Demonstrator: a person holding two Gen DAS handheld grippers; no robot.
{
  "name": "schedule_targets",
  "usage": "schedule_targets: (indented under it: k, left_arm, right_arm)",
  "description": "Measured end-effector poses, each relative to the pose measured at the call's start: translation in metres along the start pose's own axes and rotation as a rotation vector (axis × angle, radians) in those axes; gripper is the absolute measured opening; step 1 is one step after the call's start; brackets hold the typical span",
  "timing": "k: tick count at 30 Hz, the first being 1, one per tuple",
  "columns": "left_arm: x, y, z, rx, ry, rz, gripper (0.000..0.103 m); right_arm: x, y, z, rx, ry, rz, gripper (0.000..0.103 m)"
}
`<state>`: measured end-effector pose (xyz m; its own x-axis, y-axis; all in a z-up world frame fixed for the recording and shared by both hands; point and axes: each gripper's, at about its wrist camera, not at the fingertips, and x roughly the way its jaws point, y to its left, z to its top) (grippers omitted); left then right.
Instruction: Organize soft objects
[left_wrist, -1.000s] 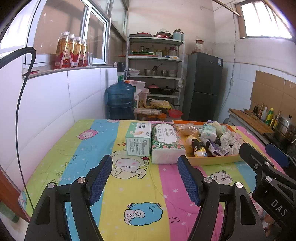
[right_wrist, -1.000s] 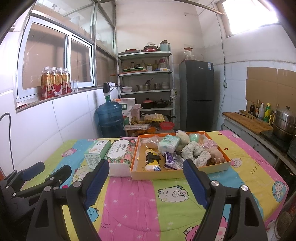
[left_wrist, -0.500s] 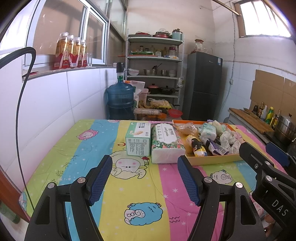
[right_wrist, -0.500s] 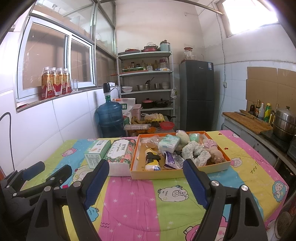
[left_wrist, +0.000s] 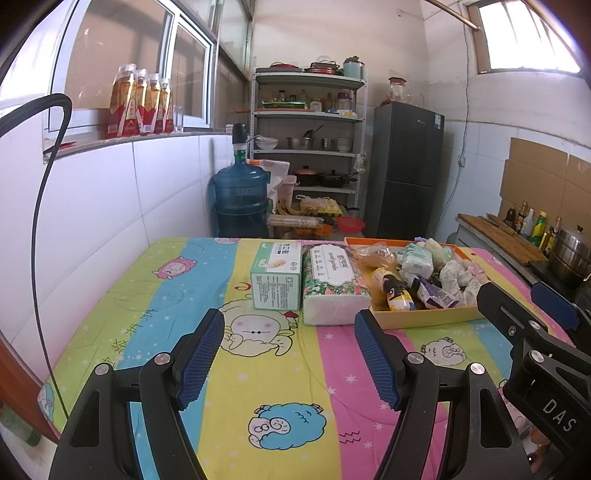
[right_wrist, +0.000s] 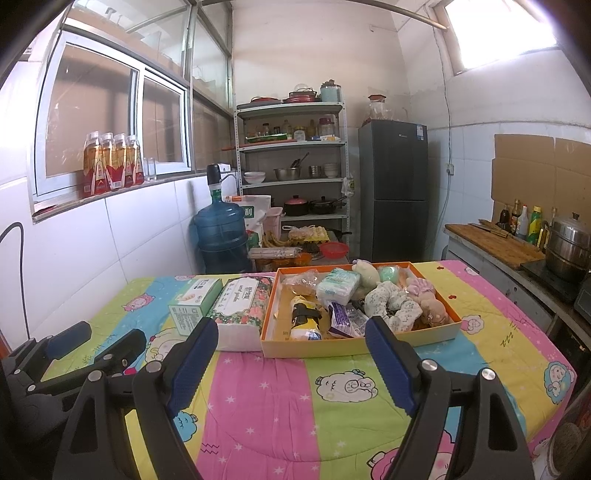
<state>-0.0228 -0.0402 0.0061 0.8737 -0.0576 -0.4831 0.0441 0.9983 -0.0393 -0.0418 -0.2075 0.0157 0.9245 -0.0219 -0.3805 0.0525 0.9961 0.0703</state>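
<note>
An orange cardboard tray (right_wrist: 354, 345) (left_wrist: 424, 318) sits on the cartoon-print cloth, filled with several soft things: plush toys, a small tissue pack (right_wrist: 338, 288), a yellow doll (left_wrist: 395, 291) and snack packets. Left of it lie a floral tissue pack (left_wrist: 332, 284) (right_wrist: 242, 310) and a green tissue box (left_wrist: 277, 277) (right_wrist: 194, 301). My left gripper (left_wrist: 290, 356) hovers open before these two, nothing between its fingers. My right gripper (right_wrist: 291, 360) hovers open in front of the tray, also holding nothing. Each gripper shows at the edge of the other's view.
A tiled wall runs along the table's left side, with bottles (left_wrist: 142, 103) on the sill. Beyond the far edge stand a water jug (left_wrist: 240, 199), a metal shelf (left_wrist: 308, 147) and a dark fridge (left_wrist: 406, 170). A counter with a steel pot (right_wrist: 567, 247) is on the right.
</note>
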Motion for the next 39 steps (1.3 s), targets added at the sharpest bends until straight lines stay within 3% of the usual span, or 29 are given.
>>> schedule_targets:
  k: [39]
  left_arm:
    - [0.003,0.0014,-0.0024,-0.001,0.004,-0.001,0.074]
  right_arm:
    - [0.0004,-0.001,-0.0019,0.002,0.002,0.001,0.081]
